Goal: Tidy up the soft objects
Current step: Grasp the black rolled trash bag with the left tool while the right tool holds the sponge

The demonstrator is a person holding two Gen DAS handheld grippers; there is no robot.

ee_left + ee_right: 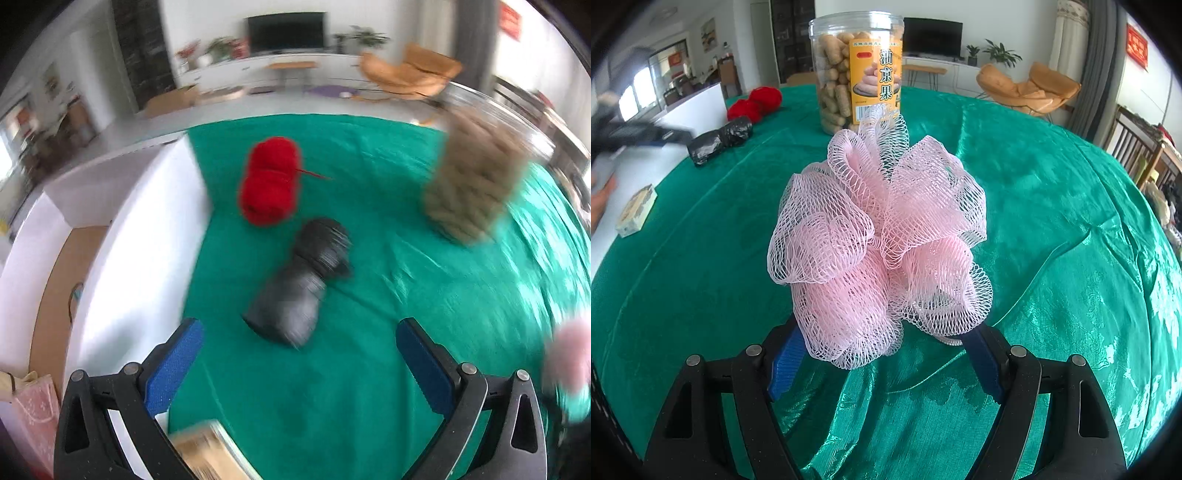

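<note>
A pink mesh bath pouf [879, 243] sits between the blue pads of my right gripper [886, 350], which is closed on its lower part, just above the green tablecloth [1052, 229]. My left gripper [299, 343] is open and empty above the cloth, its view blurred. Ahead of it lie a dark grey roll [299, 288] and a red yarn ball [269, 184]. The pouf shows as a pink blur at that view's right edge [570, 354]. The red yarn [755, 101] and dark roll [718, 142] also show far left in the right wrist view.
A clear jar of snacks [857, 74] stands behind the pouf, and shows blurred in the left view [476, 177]. A small flat box [635, 210] lies on the white board [687, 110] at the cloth's left edge. A person's hand [602, 199] is at far left.
</note>
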